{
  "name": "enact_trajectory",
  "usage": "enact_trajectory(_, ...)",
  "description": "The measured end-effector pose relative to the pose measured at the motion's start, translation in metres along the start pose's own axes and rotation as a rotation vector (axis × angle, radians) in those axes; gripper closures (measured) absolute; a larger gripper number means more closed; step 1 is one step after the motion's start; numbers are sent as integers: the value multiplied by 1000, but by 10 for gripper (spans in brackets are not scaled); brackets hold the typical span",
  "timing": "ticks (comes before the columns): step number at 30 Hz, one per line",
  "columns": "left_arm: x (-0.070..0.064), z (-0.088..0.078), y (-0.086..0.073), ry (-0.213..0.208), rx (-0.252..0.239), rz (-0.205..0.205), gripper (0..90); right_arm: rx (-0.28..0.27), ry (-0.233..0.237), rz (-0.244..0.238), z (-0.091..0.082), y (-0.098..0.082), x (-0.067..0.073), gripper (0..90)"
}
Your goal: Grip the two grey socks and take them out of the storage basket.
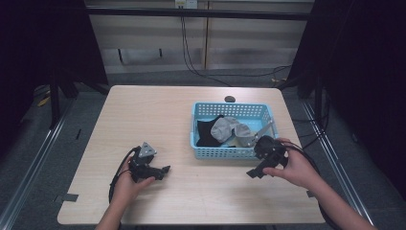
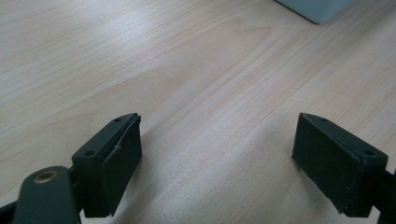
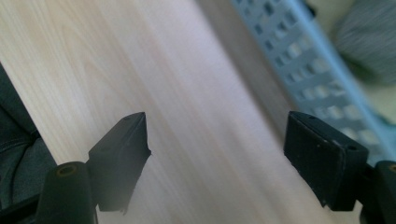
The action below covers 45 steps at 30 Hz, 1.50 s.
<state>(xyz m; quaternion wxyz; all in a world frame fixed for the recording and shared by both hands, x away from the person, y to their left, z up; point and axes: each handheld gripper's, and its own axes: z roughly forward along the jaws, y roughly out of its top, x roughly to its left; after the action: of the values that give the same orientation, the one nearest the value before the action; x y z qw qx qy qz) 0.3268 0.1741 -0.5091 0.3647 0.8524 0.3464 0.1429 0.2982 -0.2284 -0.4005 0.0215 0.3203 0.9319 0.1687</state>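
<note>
Right gripper [image 1: 254, 173], jaws wide and empty beside the blue basket [image 1: 201, 152], should probably approach the grey cloth [image 1: 225, 128] from above, clearing the rim first.

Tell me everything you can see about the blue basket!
The blue basket is a light blue rectangular tub that looks like plastic, with little holes all along its walls. It sits upright on the wooden table, on the right half. Inside lie black cloth and grey cloth. The right gripper hangs near its front right corner, not touching it.
</note>
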Motion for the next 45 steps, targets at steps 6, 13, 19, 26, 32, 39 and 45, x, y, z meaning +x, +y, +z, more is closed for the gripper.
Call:
enact_trajectory(6,0,0,0,1,1,0,151,-20,-43,17,-16,23,-20,217)
enact_trajectory(13,0,0,0,-1,1,0,150,-22,-90,64,-15,44,-47,216)
enact_trajectory(19,0,0,0,0,0,0,150,6,-120,134,0,65,-82,221)
enact_trajectory(26,0,0,0,-1,1,0,148,102,-119,156,31,80,-97,233)
enact_trajectory(32,0,0,0,-2,1,0,147,146,-102,153,53,83,-96,296)
enact_trajectory(39,1,0,0,-3,0,2,146,133,-15,131,52,78,-99,871)
enact_trajectory(45,0,0,0,-5,1,0,144,104,-16,140,30,77,-101,883)
